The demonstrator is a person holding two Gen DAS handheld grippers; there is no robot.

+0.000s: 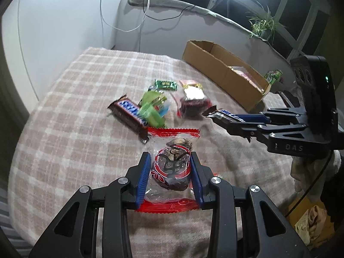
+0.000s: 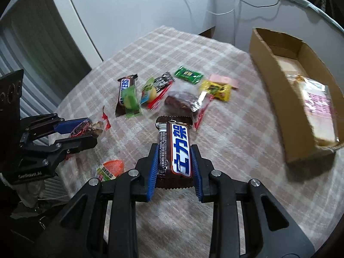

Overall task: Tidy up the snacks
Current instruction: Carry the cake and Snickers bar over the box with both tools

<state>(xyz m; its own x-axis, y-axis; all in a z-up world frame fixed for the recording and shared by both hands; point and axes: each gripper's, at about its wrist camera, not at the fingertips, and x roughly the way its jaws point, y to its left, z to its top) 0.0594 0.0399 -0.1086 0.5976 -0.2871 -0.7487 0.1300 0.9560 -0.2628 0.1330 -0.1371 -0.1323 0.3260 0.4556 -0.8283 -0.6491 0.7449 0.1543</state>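
Mid-carry: left gripper (image 1: 171, 167) clamped on red-sealed cake packet (image 1: 172, 163), right gripper (image 2: 175, 161) on Snickers bar (image 2: 175, 150). Next: cardboard box (image 2: 271, 64), 2 o'clock.

Two claw-mounted views, shared tabletop (image 1: 64, 111)

- I can't read the blurred green packets (image 1: 153, 109) lying over the chocolate bar (image 1: 129, 116).
- The cardboard box (image 2: 277, 90) hides part of its pink-printed packet (image 2: 318, 109).
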